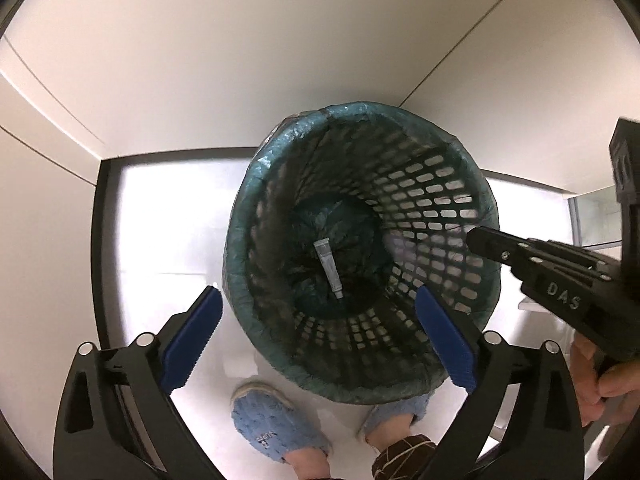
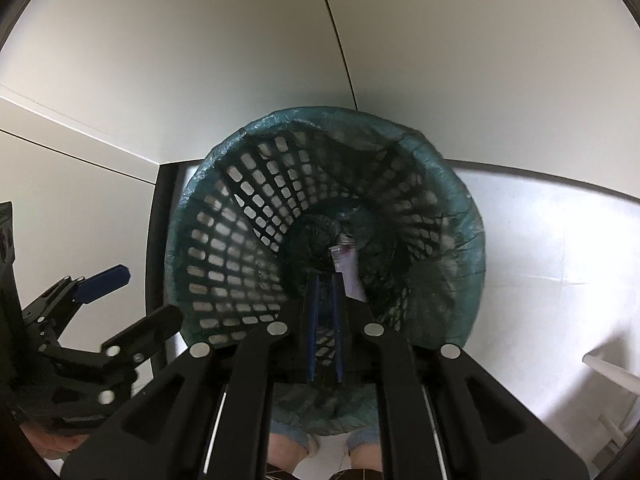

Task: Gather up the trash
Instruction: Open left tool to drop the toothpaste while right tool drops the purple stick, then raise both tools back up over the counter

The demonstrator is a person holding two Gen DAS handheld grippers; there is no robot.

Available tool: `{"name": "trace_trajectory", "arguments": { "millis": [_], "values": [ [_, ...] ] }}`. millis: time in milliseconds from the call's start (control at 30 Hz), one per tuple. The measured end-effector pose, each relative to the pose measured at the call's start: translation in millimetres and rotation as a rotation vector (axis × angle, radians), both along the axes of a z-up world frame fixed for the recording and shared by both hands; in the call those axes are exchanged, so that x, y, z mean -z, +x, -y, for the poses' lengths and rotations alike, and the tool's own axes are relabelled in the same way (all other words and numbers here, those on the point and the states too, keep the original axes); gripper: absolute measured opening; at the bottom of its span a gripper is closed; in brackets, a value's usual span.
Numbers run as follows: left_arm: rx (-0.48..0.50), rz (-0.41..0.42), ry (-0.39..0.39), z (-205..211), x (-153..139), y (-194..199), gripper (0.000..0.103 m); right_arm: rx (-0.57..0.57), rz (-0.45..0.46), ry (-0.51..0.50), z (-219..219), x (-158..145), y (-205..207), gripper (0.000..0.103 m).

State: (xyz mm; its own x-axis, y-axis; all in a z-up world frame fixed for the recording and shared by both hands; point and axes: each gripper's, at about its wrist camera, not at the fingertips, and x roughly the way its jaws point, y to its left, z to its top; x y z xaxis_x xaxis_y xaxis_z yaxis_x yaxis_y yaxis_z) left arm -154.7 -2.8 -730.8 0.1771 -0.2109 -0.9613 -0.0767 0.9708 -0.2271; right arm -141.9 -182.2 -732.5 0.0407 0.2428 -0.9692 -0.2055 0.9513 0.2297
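A small grey tube (image 1: 329, 269) lies at the bottom of the lined mesh bin (image 1: 440, 184), long axis running up-down in the left view, nozzle toward the person. The left gripper (image 1: 318, 344) gapes empty above; the right gripper (image 2: 325, 280) pinches a pale wrapper (image 2: 349, 270).

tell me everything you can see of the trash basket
The trash basket is a round, dark plastic bin with slotted lattice walls, tapering toward its base. A teal plastic liner is folded over its rim and crumpled at the bottom. It stands upright on the pale floor by the wall corner. A small grey tube lies inside on the liner.
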Motion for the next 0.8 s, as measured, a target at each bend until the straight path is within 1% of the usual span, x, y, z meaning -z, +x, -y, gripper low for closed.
{"name": "trace_trajectory", "arguments": {
  "millis": [33, 67, 100, 133, 167, 200, 333, 367, 400, 433, 500, 600, 700, 800],
  "values": [
    [-0.002, 0.0, -0.003, -1.4, 0.3, 0.0, 0.097, 0.001, 0.004, -0.001, -0.9, -0.2, -0.6, 0.008],
    [0.0, 0.0, -0.001, -2.0, 0.8, -0.1, 0.097, -0.001, 0.004, -0.002, -1.9, -0.5, -1.1, 0.013],
    [0.004, 0.001, 0.002, -2.5, 0.4, -0.1, 0.097, -0.002, 0.004, 0.0, -2.1, -1.2, -1.7, 0.023],
    [0.007, 0.004, 0.007, -2.6, -0.4, -0.3, 0.097, 0.002, 0.009, -0.002, -2.5, -1.8, -2.0, 0.028],
    [0.009, 0.007, 0.01, -2.5, -1.4, -0.4, 0.097, 0.009, 0.015, -0.004, -1.7, -3.6, -2.4, 0.038],
    [0.01, 0.009, 0.013, -2.5, -2.9, -0.4, 0.097, 0.017, 0.019, -0.007, -0.1, -6.1, -2.6, 0.044],
    [0.005, 0.025, 0.022, -5.2, -11.8, -0.8, 0.097, 0.04, 0.033, -0.024, 5.8, -16.2, -2.7, 0.06],
    [0.001, 0.029, 0.021, -5.9, -15.0, -0.8, 0.097, 0.047, 0.033, -0.03, 7.3, -18.8, -2.2, 0.069],
    [-0.001, 0.032, 0.021, -6.0, -17.8, -1.3, 0.097, 0.059, 0.035, -0.027, 9.6, -23.0, -1.8, 0.073],
    [-0.002, 0.035, 0.021, -6.5, -21.9, -1.3, 0.097, 0.065, 0.034, -0.029, 11.2, -26.5, -1.6, 0.075],
    [-0.001, 0.043, 0.025, -6.9, -30.6, -1.3, 0.097, 0.065, 0.033, -0.046, 12.7, -37.2, -1.4, 0.083],
    [0.014, 0.05, 0.05, -5.0, -47.9, -0.6, 0.097, 0.062, 0.054, -0.068, 15.5, -58.3, -2.5, 0.089],
    [0.028, 0.054, 0.067, -3.9, -70.6, -1.1, 0.097, 0.064, 0.071, -0.085, 18.5, -82.5, -5.1, 0.09],
    [0.031, 0.074, 0.095, -2.3, -101.1, -3.1, 0.097, 0.058, 0.099, -0.104, 17.5, -110.0, -9.1, 0.091]
  ]
}}
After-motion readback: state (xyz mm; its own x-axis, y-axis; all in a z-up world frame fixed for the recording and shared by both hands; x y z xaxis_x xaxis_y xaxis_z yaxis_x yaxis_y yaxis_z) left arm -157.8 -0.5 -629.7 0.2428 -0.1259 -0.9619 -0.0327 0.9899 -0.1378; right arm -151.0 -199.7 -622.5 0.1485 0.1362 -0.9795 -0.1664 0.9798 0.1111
